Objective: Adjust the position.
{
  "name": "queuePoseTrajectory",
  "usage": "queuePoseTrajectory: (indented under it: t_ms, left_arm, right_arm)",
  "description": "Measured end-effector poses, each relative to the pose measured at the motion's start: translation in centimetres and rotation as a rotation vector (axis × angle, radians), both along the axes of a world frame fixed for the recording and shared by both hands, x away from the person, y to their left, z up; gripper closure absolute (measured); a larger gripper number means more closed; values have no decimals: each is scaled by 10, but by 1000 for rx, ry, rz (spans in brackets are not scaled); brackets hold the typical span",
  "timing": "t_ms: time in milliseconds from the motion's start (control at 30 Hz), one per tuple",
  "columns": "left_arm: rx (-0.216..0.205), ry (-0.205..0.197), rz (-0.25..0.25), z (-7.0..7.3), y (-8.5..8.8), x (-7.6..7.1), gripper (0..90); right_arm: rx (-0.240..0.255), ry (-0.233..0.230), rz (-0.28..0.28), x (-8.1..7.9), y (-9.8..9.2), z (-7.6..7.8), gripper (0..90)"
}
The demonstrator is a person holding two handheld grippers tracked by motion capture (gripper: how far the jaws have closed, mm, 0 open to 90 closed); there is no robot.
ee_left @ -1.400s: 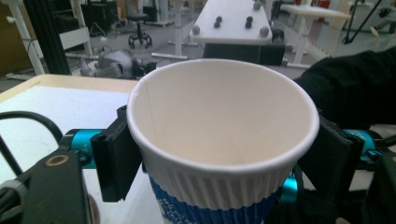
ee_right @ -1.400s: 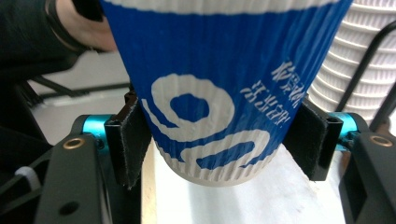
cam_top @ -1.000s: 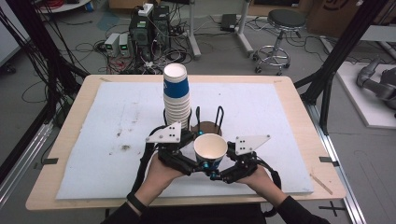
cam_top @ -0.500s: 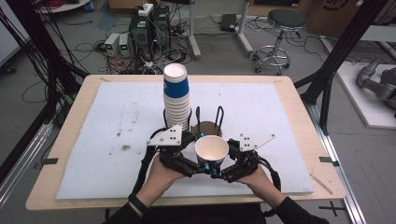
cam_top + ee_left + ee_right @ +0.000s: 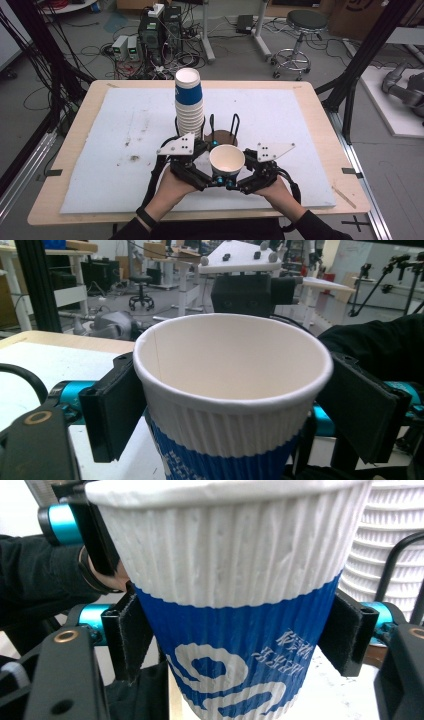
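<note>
The paper cup [image 5: 227,160] stands upright above the near edge of the white mat [image 5: 100,150], between both grippers. Its bottom is hidden in the high view. The right gripper [image 5: 235,640] clasps its blue band, its jaws having just been closing. The left gripper [image 5: 225,425] has just been opening; whether its pads press on the cup, I cannot tell. Behind stand a cup stack [image 5: 189,102] and a wire holder [image 5: 223,127]; cables lie on the floor.

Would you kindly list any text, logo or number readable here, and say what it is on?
No text can be quoted.
Paper cup: white characters on its blue band, upside down, too blurred to read, beside a white swirl logo.
Cup stack: no legible print.
</note>
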State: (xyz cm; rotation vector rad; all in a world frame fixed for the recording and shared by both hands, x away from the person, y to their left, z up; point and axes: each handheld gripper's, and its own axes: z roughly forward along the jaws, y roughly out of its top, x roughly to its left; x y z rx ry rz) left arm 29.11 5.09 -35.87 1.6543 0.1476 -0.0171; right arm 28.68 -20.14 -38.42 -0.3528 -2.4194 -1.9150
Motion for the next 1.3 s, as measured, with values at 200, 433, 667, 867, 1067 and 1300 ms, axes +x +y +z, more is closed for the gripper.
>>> queuePoseTrajectory:
  t_ms: [200, 433, 667, 867, 1067, 1300]
  left_arm:
    - [21, -3, 31, 0, 9, 0, 103]
    - [35, -18, 73, -4, 22, -1, 103]
    - [55, 7, 86, -18, 20, 0, 103]
    - [81, 6, 78, -27, 9, -4, 103]
    - [90, 18, 71, -36, 0, -6, 103]
    - [85, 60, 66, -45, -10, -7, 115]
  right_arm:
    - [-12, -19, -6, 1, -4, 2, 254]
    - [8, -21, -43, 4, -14, 4, 255]
    - [57, -4, -66, 7, -21, 7, 255]
    - [74, -6, -62, 5, -21, 8, 255]
    - [86, 0, -50, 2, -17, 7, 255]
    - [84, -8, -35, -2, -9, 5, 255]
